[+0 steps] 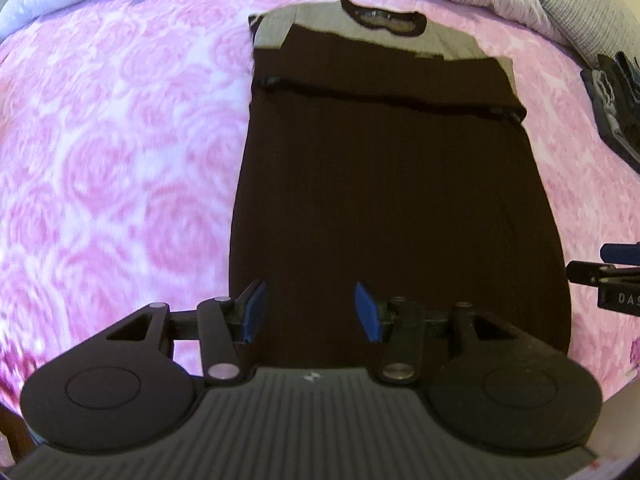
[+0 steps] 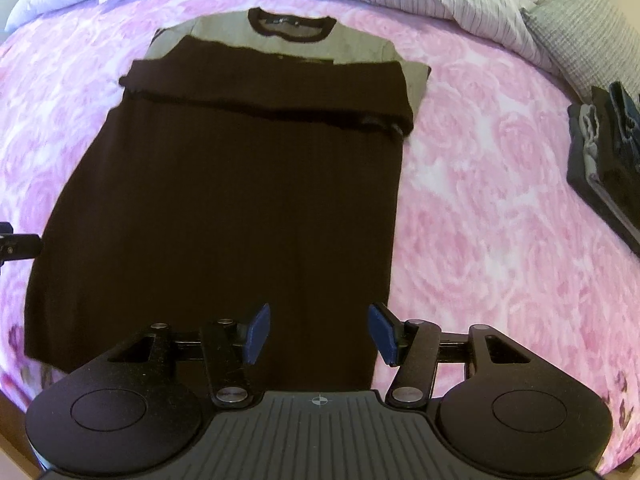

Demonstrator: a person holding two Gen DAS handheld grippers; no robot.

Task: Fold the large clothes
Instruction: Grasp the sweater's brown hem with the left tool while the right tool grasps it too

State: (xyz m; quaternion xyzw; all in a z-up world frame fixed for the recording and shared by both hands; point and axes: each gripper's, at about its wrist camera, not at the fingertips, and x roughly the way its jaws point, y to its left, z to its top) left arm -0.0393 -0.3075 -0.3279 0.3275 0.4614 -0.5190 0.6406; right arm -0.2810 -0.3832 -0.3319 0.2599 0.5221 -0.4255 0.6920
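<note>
- The dress (image 1: 384, 184) lies flat and lengthwise on the pink bed cover (image 1: 120, 160), collar at 12 o'clock and hem at 6 o'clock, with its sleeves folded across the chest.
- The left gripper (image 1: 310, 312) hangs above the hem's left part, jaws apart and empty.
- The right gripper (image 2: 318, 332) hangs above the hem's right corner, jaws wider and empty too.
- Risk: if the jaws pinch only the top layer at the hem, the dress would probably pull apart on lifting.
- Risk: uneven lifting could skew the fold and slide the crossed sleeves loose.
- The stack of folded clothes (image 2: 604, 160) at 3 o'clock lies well apart, so a snag there looks unlikely.
</note>
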